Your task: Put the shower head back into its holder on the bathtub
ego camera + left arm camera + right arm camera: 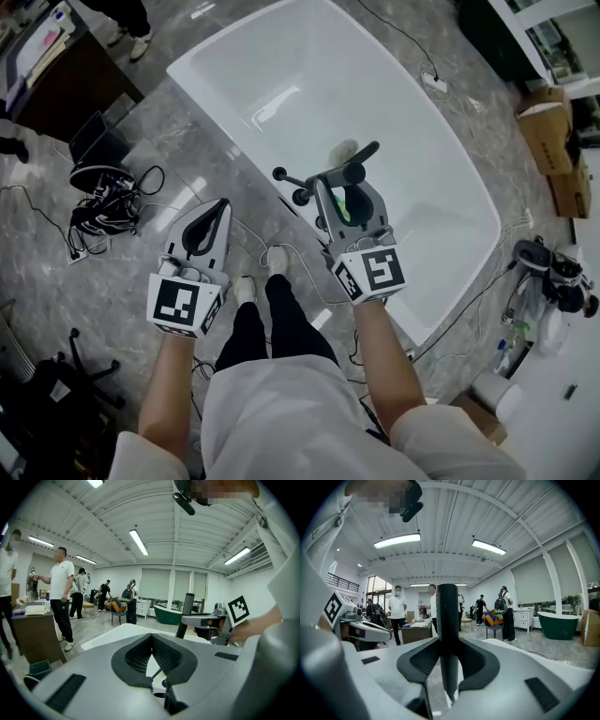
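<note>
While left gripper [152, 637] hangs pressed together, empty, right gripper [449, 639] pinches the shower head [448, 620] by its dark handle, over the tub [234, 56] rim. Holder [298, 195] looks just past it, not yet reached. Risk: round handle twists in the grip, head tips, misses holder, drops into tub.

Shower head [349, 174] over bathtub [309, 75] rim; cables [105, 208] left.

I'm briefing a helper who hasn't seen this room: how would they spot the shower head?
Find the big white bathtub. At its near rim the right tool grips the shower head: a dark straight handle, the only thing held in either tool, just right of the knobbed tap fitting.
</note>
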Demonstrator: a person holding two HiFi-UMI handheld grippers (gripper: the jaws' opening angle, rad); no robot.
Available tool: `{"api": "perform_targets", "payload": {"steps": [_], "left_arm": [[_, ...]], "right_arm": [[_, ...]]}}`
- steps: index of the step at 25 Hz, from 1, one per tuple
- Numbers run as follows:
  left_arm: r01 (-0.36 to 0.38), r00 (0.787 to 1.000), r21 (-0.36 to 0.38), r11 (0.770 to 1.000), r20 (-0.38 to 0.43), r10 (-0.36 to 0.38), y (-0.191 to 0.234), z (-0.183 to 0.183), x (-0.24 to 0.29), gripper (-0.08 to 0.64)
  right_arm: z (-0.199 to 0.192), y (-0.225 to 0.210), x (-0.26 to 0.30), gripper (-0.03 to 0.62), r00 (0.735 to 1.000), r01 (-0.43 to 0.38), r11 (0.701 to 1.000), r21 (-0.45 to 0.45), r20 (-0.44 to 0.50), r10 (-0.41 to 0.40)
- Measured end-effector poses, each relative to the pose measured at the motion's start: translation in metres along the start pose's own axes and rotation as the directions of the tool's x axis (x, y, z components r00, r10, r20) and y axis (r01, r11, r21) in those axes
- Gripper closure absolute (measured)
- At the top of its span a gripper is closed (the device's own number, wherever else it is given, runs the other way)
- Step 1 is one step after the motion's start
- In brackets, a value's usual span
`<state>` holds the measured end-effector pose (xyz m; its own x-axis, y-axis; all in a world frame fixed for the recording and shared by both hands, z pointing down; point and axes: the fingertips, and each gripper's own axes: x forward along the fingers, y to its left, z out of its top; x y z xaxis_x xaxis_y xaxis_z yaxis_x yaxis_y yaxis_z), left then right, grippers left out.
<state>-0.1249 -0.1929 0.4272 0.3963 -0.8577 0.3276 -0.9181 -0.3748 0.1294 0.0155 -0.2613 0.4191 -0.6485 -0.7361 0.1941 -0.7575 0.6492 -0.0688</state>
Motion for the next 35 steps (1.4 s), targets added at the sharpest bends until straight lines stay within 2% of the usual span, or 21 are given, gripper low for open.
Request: {"api": "perform_targets", "payload": {"steps": [10, 21, 35], "left_arm": [[0.003, 1.0, -0.008, 1.0, -0.022, -0.003, 0.004, -0.025, 0.019, 0.552], [0.061, 0.998, -0.028, 0.998, 0.007, -0.06, 0.008, -0.05, 0.045, 0.551], [0.063, 0.998, 0.0, 0.998, -0.017, -0.063, 0.037, -0.099, 0.068, 0.551]], "right_arm": [[-0.044, 0.01, 0.03, 0.457, 0.999, 0.01, 1.0, 0.019, -0.031, -0.009], [-0.087, 0.011, 0.054, 0.457, 0.994, 0.106, 0.994, 0.037, -0.038, -0.104], [-0.147, 0.0, 0.076, 0.457, 0.976, 0.216, 0.974, 0.075, -0.053, -0.212]]}}
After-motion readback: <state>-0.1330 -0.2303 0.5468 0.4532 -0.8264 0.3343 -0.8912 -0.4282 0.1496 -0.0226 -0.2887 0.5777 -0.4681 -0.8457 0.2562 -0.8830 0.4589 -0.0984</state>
